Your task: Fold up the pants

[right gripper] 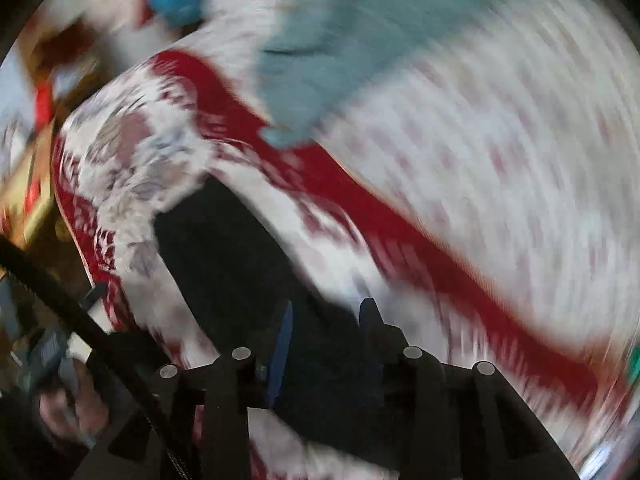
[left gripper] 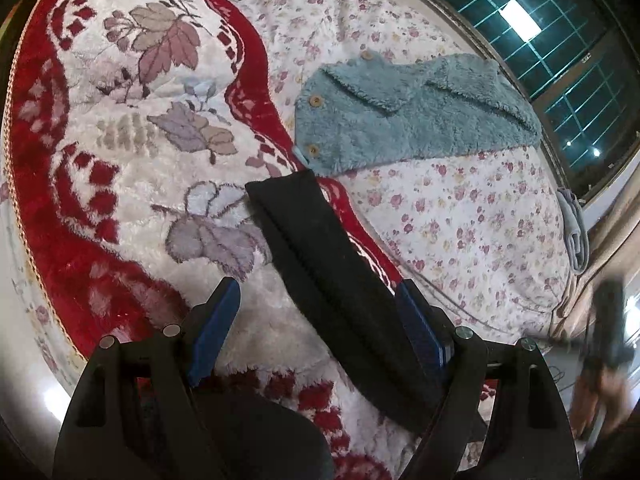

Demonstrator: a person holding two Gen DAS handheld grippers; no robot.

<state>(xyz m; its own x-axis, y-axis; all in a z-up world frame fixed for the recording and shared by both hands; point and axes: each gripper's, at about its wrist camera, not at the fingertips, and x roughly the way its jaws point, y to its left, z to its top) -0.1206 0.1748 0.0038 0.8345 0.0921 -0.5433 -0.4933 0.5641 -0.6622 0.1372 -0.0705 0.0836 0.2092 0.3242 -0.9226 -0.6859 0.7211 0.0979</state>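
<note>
Pants: as they lie on the bed's red-and-white blanket (left gripper: 120,80), the black pants (left gripper: 320,260) run lengthwise away from both tongs toward the blue fleece jacket (left gripper: 408,116).
Left tongs (left gripper: 316,300): spread wide, pants strip between the pads, touching neither that I can see.
Right tongs (right gripper: 326,320): parted, pads astride dark cloth, apparently not pinching.
Nearer: both sit at the near end.
Unclear: right view is blurred; near end of the pants is cut off.

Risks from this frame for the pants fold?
1. The left gripper stands open with the black pants unclamped between its fingers, so a lift may miss them.
2. The fuzzy blue jacket lies right by the pants' end and might snag.
3. Heavy blur in the right wrist view may spoil right gripper aim.
</note>
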